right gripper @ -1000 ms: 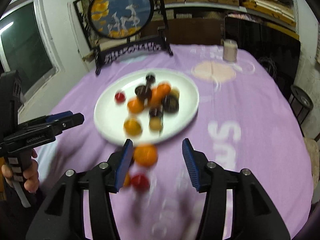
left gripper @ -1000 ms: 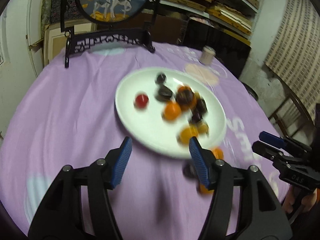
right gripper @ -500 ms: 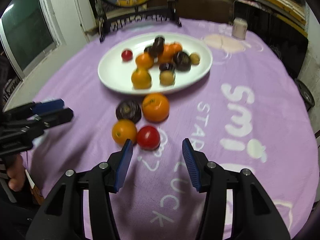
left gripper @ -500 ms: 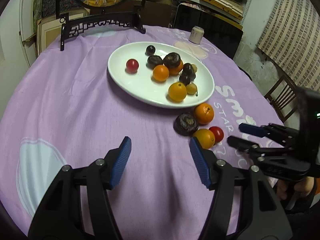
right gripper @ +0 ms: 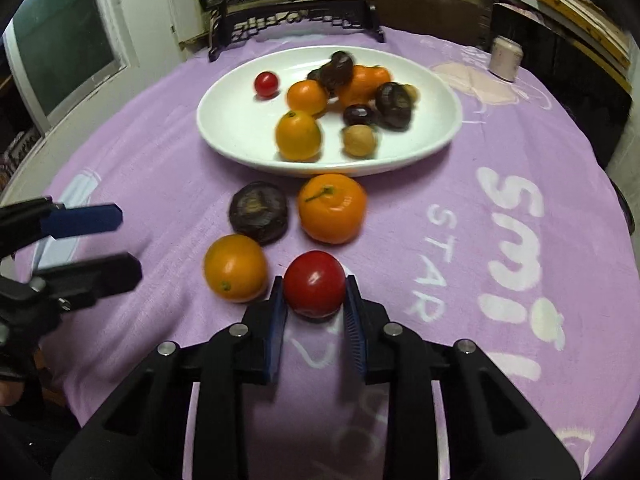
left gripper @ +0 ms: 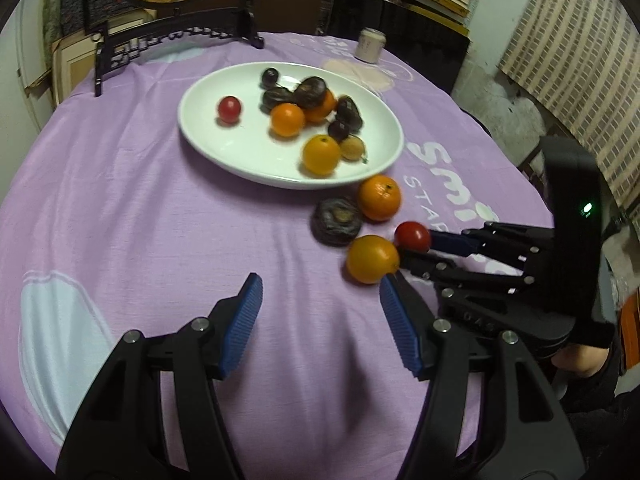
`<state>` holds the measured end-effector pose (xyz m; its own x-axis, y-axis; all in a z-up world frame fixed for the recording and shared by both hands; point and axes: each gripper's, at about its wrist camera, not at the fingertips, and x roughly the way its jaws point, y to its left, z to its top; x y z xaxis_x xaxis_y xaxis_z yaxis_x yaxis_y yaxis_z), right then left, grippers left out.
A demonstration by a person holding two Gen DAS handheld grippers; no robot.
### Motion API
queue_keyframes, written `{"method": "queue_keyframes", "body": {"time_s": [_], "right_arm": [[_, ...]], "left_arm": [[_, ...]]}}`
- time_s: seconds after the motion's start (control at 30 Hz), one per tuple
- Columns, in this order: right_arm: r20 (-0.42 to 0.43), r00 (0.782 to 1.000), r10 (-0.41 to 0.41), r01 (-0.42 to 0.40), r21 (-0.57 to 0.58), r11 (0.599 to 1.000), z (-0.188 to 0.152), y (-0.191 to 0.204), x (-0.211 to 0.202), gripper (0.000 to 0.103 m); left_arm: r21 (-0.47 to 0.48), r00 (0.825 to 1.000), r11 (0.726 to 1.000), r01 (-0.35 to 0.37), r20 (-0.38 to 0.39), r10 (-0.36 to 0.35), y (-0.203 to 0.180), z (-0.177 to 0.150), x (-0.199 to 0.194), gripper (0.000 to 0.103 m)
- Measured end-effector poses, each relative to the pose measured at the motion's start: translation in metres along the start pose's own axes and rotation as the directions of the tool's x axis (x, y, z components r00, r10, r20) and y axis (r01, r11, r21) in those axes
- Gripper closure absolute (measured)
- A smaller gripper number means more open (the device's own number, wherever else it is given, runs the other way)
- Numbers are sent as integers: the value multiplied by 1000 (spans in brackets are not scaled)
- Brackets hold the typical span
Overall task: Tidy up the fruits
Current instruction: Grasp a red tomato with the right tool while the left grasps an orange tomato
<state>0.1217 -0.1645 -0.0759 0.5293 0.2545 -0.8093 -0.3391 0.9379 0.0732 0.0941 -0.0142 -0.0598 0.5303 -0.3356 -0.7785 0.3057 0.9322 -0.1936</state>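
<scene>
A white plate [right gripper: 224, 136] [left gripper: 208, 148] on the purple cloth holds several fruits: oranges, dark fruits, a small red one and a tan one. In front of it on the cloth lie a large orange [right gripper: 332, 208] [left gripper: 379, 197], a dark wrinkled fruit [right gripper: 259, 213] [left gripper: 337, 221], a yellow-orange fruit [right gripper: 235, 267] [left gripper: 372, 259] and a red tomato [right gripper: 315, 283] [left gripper: 413, 236]. My right gripper [right gripper: 315, 296] [left gripper: 416, 246] is shut on the red tomato, which rests on the cloth. My left gripper [left gripper: 320, 312] [right gripper: 108, 240] is open and empty, left of the loose fruits.
A black carved stand with a round painted screen [right gripper: 296, 20] [left gripper: 176, 36] stands at the table's far edge. A small pale jar [right gripper: 506, 58] [left gripper: 370, 45] sits at the far right. White lettering [right gripper: 508, 216] is printed on the cloth.
My right gripper has moved forward and closed its fingers on the red tomato. My left gripper has moved a little closer to the loose fruits and stays open.
</scene>
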Motion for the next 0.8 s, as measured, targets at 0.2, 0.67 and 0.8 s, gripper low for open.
{"method": "queue_keyframes", "body": {"time_s": [0.2, 0.67, 0.8], "right_arm": [[32, 999, -18, 15, 90, 996, -14, -32, -21, 74], [71, 997, 7, -18, 156, 988, -34, -59, -38, 73], [70, 997, 14, -24, 142, 990, -32, -52, -39, 73]], "left_arm": [[50, 997, 998, 30, -68, -27, -28, 4, 26, 40], [125, 993, 992, -21, -116, 36, -64, 3, 49, 67], [114, 995, 993, -18, -97, 29, -59, 4, 42, 67]]}}
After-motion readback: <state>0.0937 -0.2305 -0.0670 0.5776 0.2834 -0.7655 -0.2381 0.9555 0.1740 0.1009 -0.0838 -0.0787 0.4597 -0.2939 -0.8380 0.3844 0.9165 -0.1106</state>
